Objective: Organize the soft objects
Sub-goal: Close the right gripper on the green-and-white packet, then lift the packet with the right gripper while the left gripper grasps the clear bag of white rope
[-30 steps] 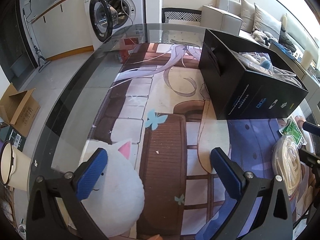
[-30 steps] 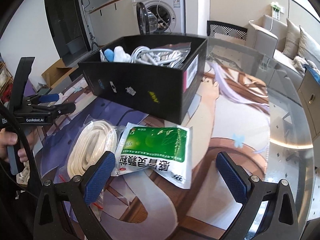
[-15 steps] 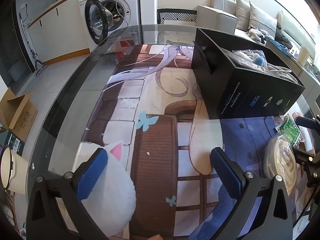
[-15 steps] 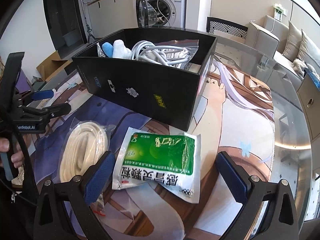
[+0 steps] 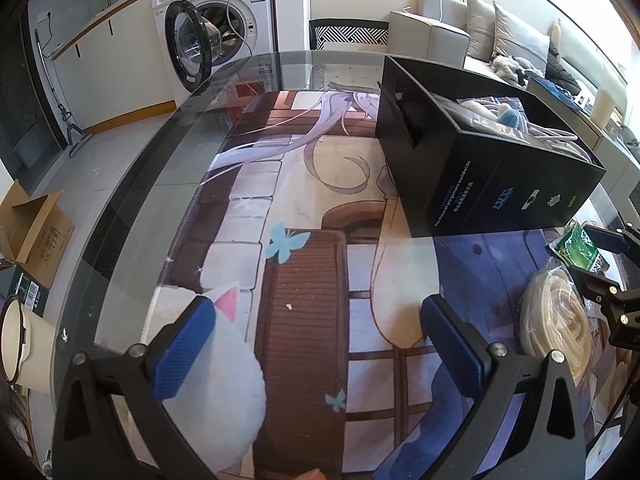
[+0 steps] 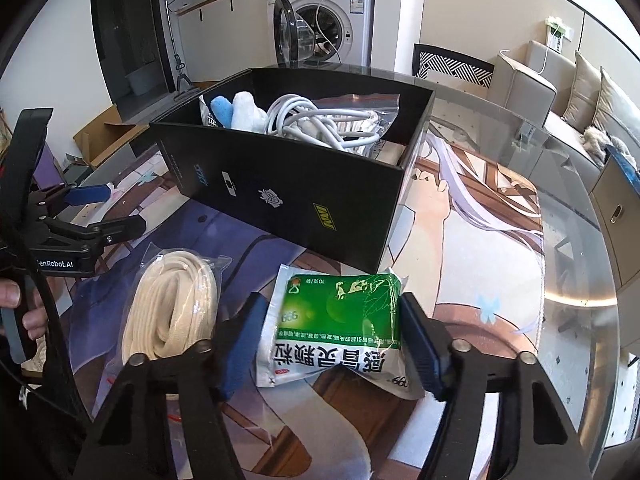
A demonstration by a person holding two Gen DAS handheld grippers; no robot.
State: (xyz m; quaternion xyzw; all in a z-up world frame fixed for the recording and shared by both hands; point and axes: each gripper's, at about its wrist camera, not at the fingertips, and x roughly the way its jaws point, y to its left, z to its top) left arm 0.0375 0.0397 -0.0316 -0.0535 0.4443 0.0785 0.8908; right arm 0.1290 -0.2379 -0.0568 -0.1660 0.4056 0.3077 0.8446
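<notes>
A green and white soft packet (image 6: 344, 312) lies on the printed mat in front of the black box (image 6: 296, 196). My right gripper (image 6: 331, 320) straddles it and its jaws are closing. Both blue pads press the packet's sides and it bulges between them. A bagged coil of cream rope (image 6: 172, 312) lies just left of it. The box holds white cables (image 6: 320, 124) and blue and white plush pieces (image 6: 236, 110). My left gripper (image 5: 316, 308) hangs open over bare mat, nothing between its fingers. From there the box (image 5: 500, 184) stands far right, with the rope coil (image 5: 556, 320) near it.
The mat covers a glass table (image 5: 132, 184) whose edge runs along the left. A cardboard box (image 5: 32, 232) and a bucket (image 5: 16, 344) stand on the floor beyond it. A washing machine (image 6: 324, 20), a chair (image 6: 452, 64) and a sofa (image 5: 516, 40) lie behind.
The right gripper's jaws have come in from wide open onto the packet's sides, and the packet has crumpled narrower. The left gripper has stayed open in place.
</notes>
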